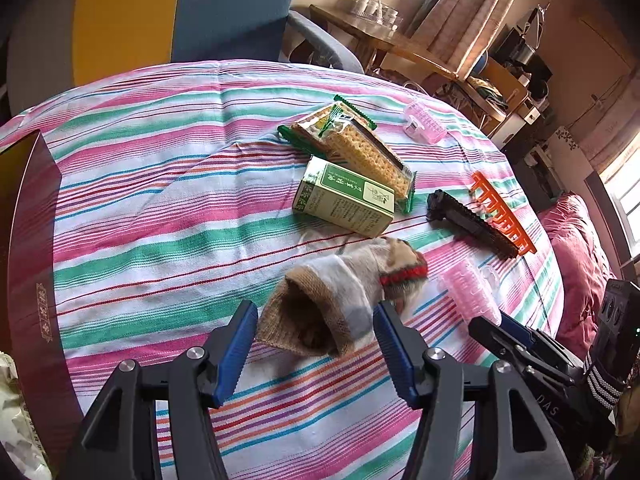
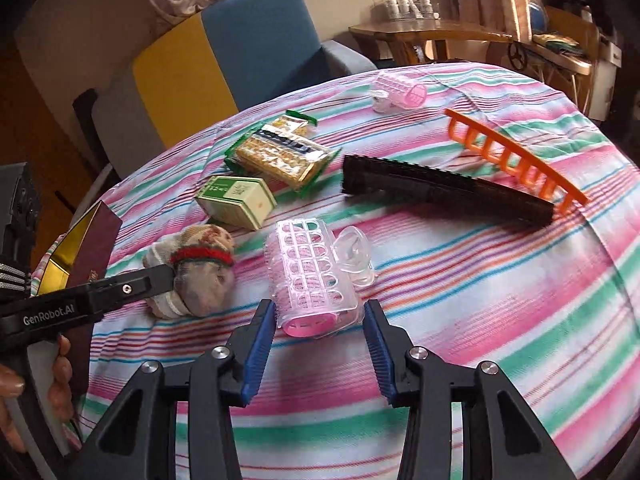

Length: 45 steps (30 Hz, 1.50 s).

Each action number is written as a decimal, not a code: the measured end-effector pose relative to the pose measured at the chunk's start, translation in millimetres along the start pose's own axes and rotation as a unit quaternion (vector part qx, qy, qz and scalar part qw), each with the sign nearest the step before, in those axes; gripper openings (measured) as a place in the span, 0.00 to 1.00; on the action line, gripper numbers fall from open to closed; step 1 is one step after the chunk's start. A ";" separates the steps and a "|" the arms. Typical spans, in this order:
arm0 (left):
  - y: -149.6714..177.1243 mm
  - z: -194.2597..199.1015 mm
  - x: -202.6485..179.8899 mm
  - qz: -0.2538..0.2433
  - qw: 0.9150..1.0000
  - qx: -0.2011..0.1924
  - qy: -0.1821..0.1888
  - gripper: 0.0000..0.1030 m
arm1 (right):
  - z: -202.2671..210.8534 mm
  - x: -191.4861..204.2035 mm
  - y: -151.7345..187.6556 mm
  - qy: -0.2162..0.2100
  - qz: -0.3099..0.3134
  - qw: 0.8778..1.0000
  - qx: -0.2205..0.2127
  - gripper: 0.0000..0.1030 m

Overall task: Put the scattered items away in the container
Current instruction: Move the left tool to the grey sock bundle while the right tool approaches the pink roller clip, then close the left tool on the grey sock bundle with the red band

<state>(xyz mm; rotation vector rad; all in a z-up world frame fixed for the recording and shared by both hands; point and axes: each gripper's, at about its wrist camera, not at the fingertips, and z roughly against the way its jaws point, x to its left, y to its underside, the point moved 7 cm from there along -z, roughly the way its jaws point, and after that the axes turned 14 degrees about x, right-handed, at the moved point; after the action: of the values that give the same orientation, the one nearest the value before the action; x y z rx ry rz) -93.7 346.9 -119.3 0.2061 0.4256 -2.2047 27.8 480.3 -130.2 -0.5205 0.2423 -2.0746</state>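
Left gripper [image 1: 316, 344]: jaws spread wide, straddling one sock [image 1: 340, 300], pads clear of it. Right gripper [image 2: 320, 332]: jaws apart, flanking one pink hair roller [image 2: 310, 280]; contact indeterminate. Beyond it: second roller [image 2: 398, 90], one green box [image 2: 236, 200], two cracker packs [image 2: 280, 152]. Maroon container [image 1: 28, 240] left of the left gripper; contents hidden.

Knitted woollen sock [image 1: 340, 300]; striped woven tablecloth [image 1: 160, 208]
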 end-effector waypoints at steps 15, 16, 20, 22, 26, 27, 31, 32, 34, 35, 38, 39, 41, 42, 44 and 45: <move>-24.6 -7.4 -30.1 -0.104 0.993 -0.002 -0.051 0.73 | 26.9 -29.2 14.1 0.003 -0.021 1.000 -0.018 0.68; -23.3 -11.0 -29.0 -0.100 0.994 0.002 -0.047 0.66 | 26.5 -30.8 14.2 0.004 -0.024 1.000 -0.016 0.68; -13.6 -18.0 -26.7 -0.092 0.995 0.009 -0.033 0.50 | 24.4 -36.9 14.6 0.007 -0.035 0.999 -0.015 0.68; -4.0 -15.2 -25.9 -0.090 0.996 0.009 -0.024 0.42 | 23.8 -37.7 13.4 0.012 -0.034 0.999 -0.019 0.68; 17.2 -6.0 -23.7 -0.077 0.997 0.009 0.004 0.31 | 20.8 -29.9 13.0 0.016 -0.017 1.000 -0.019 0.61; 23.7 -3.7 -24.0 -0.074 0.997 0.011 0.011 0.30 | 20.9 -27.4 13.7 0.012 -0.014 1.000 -0.019 0.60; 47.6 6.3 -26.7 -0.067 0.997 0.017 0.038 0.29 | 23.1 -18.5 17.0 0.000 -0.002 1.000 -0.019 0.54; 52.6 10.9 -28.0 -0.067 0.997 0.012 0.043 0.29 | 24.1 -16.6 18.1 -0.004 0.000 1.000 -0.019 0.54; 60.2 17.9 -29.5 -0.068 0.997 0.004 0.038 0.33 | 26.2 -15.2 20.6 -0.008 -0.001 1.000 -0.018 0.55; 63.1 20.7 -30.3 -0.071 0.997 0.000 0.030 0.35 | 27.2 -15.9 22.0 -0.008 -0.003 1.000 -0.017 0.56; 62.8 26.0 -32.8 -0.085 0.996 -0.010 0.004 0.43 | 29.2 -21.3 26.6 -0.012 -0.018 1.000 -0.013 0.62; 60.2 27.9 -33.8 -0.086 0.996 -0.013 0.002 0.49 | 29.9 -23.4 28.3 -0.009 -0.021 1.000 -0.011 0.62; 54.3 34.6 -36.9 -0.094 0.995 -0.026 -0.002 0.52 | 33.5 -26.9 30.8 -0.009 -0.028 1.000 -0.011 0.63; 51.1 38.8 -39.0 -0.102 0.994 -0.038 -0.014 0.53 | 36.7 -27.9 31.5 -0.006 -0.029 0.999 -0.015 0.64; 44.5 44.6 -46.1 -0.128 0.990 -0.054 -0.036 0.55 | 43.2 -30.5 32.2 -0.002 -0.031 0.999 -0.022 0.65; 41.3 45.6 -51.3 -0.144 0.987 -0.058 -0.043 0.57 | 46.0 -32.5 31.3 -0.001 -0.034 0.999 -0.025 0.66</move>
<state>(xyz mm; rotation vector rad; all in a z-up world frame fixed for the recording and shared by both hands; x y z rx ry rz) -29.6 343.7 -71.6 -0.0153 0.5642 -2.4511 87.6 492.8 -109.5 -0.5673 0.2800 -2.1393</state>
